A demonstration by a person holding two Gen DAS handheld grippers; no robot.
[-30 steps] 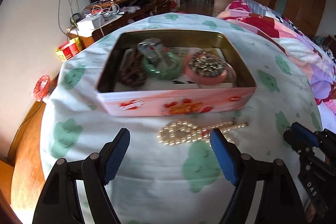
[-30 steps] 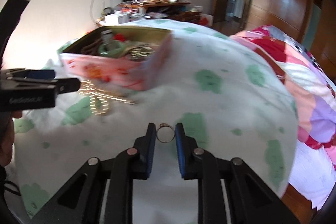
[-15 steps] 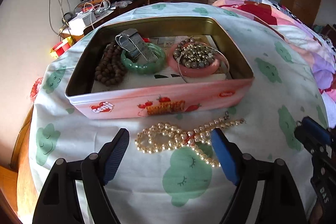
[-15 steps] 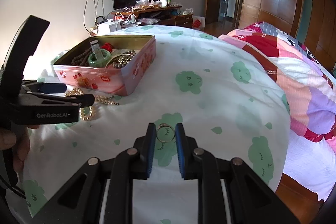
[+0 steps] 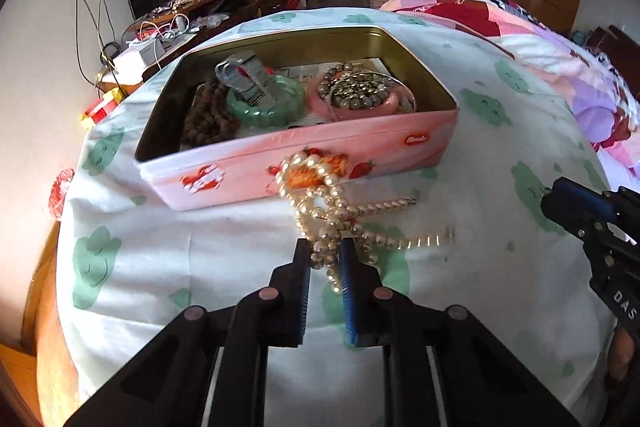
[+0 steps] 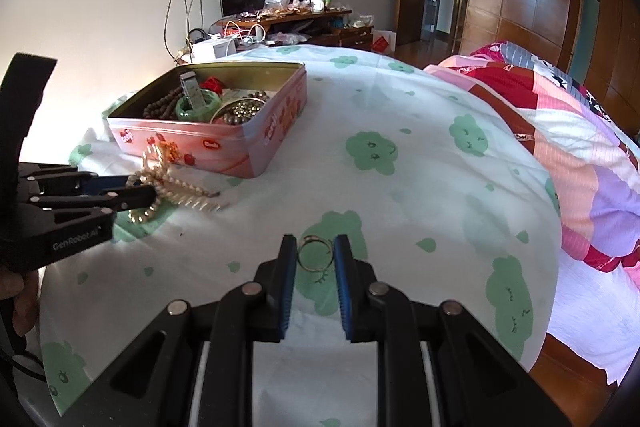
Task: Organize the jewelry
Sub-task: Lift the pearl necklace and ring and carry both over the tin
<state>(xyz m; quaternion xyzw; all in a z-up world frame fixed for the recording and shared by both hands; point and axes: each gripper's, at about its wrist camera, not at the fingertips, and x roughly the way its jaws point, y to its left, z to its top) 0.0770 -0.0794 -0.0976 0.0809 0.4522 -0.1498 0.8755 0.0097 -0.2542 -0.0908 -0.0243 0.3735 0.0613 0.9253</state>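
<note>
A pink tin box (image 5: 304, 163) (image 6: 240, 151) stands open on the round table. Inside lie a brown bead string (image 5: 204, 115), a green bangle (image 5: 280, 107) with a grey metal watch band (image 5: 248, 79) on it, and a pink bangle (image 5: 352, 107) holding silvery beads. My left gripper (image 5: 326, 255) (image 6: 140, 189) is shut on a pearl necklace (image 5: 332, 211) (image 6: 172, 183) and lifts part of it off the cloth in front of the box. My right gripper (image 6: 316, 251) is shut on a small ring (image 6: 314, 257) above the table, right of the box.
The table carries a white cloth with green cloud prints (image 6: 372, 151). A bed with a pink and red quilt (image 6: 560, 131) lies to the right. A cluttered wooden cabinet (image 6: 288, 23) stands against the far wall. My right gripper's body shows in the left wrist view (image 5: 592, 223).
My left gripper has closed from wide open onto the pearl necklace and raised part of it. My right gripper still holds the ring, almost unmoved.
</note>
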